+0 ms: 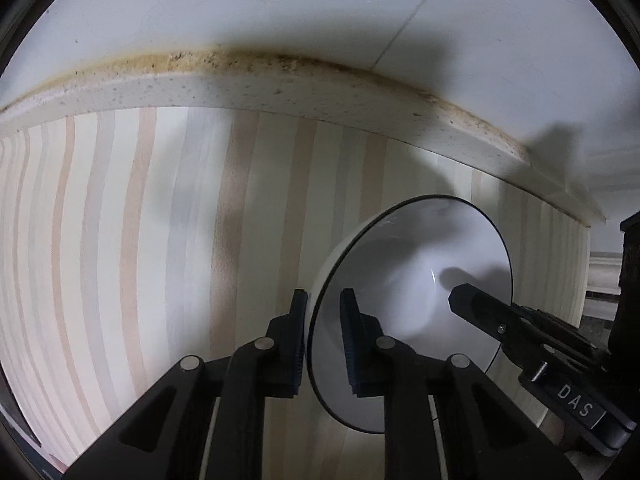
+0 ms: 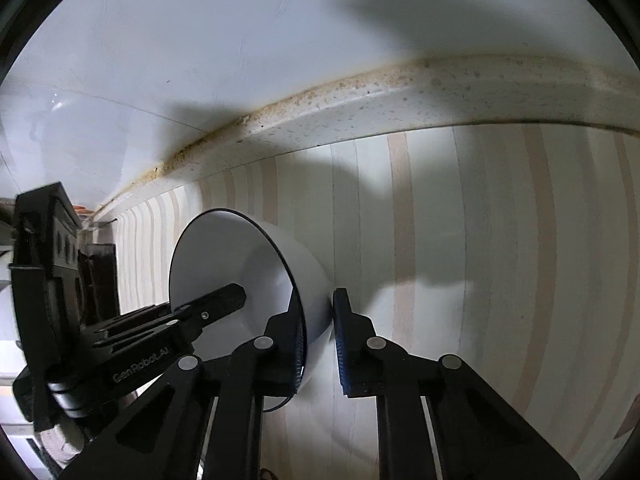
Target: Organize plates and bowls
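Two grippers hold one white bowl (image 1: 412, 280) with a thin dark rim, each pinching the wall from an opposite side. In the left wrist view the left gripper (image 1: 323, 340) has its jaws narrowed on the near edge of the bowl, one pad outside the wall and one inside, with the rim running between them. The right gripper (image 1: 500, 320) reaches in from the right side of that view, one of its black fingers lying across the bowl's inner surface and casting a shadow there; its other finger is hidden behind the bowl. In the right wrist view the right gripper (image 2: 318, 340) likewise straddles the wall of the bowl (image 2: 256, 264), its jaws narrow, one pad inside and one against the white outer side. The left gripper (image 2: 224, 300) comes in from the left of that view, one finger resting inside the bowl. The bowl is tipped on its side, so that each camera sees partly into it, over a counter (image 1: 140, 240) covered in pale lengthwise stripes of cream, beige and grey. Behind the counter runs a speckled raised edge (image 1: 240, 92) stained brown along its top seam, and above that a plain white wall (image 1: 280, 8).
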The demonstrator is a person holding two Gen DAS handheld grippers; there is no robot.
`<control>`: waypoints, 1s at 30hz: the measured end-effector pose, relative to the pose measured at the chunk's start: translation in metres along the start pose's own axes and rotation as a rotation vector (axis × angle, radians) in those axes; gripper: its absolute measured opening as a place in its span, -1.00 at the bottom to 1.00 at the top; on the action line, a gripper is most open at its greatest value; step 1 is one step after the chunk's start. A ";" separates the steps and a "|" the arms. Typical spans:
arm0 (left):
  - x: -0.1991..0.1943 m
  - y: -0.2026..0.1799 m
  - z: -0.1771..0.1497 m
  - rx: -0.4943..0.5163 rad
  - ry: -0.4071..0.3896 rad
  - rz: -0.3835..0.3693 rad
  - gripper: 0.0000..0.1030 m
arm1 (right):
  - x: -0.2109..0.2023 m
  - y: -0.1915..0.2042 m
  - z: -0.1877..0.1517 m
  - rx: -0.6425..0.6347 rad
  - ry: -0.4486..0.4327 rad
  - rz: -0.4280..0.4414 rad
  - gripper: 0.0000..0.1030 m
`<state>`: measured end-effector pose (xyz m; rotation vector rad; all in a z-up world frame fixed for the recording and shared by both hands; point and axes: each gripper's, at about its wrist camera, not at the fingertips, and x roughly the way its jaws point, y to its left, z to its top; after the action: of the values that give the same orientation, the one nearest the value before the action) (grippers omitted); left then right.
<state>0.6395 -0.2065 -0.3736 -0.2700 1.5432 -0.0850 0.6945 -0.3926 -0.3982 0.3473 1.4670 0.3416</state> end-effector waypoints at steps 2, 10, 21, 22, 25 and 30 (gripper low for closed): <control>-0.005 -0.003 -0.004 0.013 -0.009 0.006 -0.72 | -0.002 0.001 -0.002 -0.003 -0.002 -0.001 -0.74; -0.039 -0.025 -0.030 0.056 -0.057 -0.004 -0.72 | -0.034 -0.001 -0.016 -0.007 -0.032 0.014 -0.74; -0.102 -0.067 -0.090 0.190 -0.132 0.001 -0.72 | -0.107 0.002 -0.077 -0.017 -0.106 0.020 -0.74; -0.105 -0.070 -0.093 0.203 -0.134 0.001 -0.72 | -0.114 0.002 -0.086 -0.013 -0.118 0.021 -0.74; -0.120 -0.074 -0.112 0.241 -0.139 -0.008 -0.72 | -0.133 0.000 -0.109 0.000 -0.137 0.021 -0.74; -0.127 -0.092 -0.143 0.294 -0.126 -0.020 -0.72 | -0.161 -0.006 -0.160 0.033 -0.164 0.020 -0.74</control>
<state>0.5044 -0.2842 -0.2297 -0.0561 1.3822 -0.3027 0.5232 -0.4639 -0.2675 0.4073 1.3108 0.2976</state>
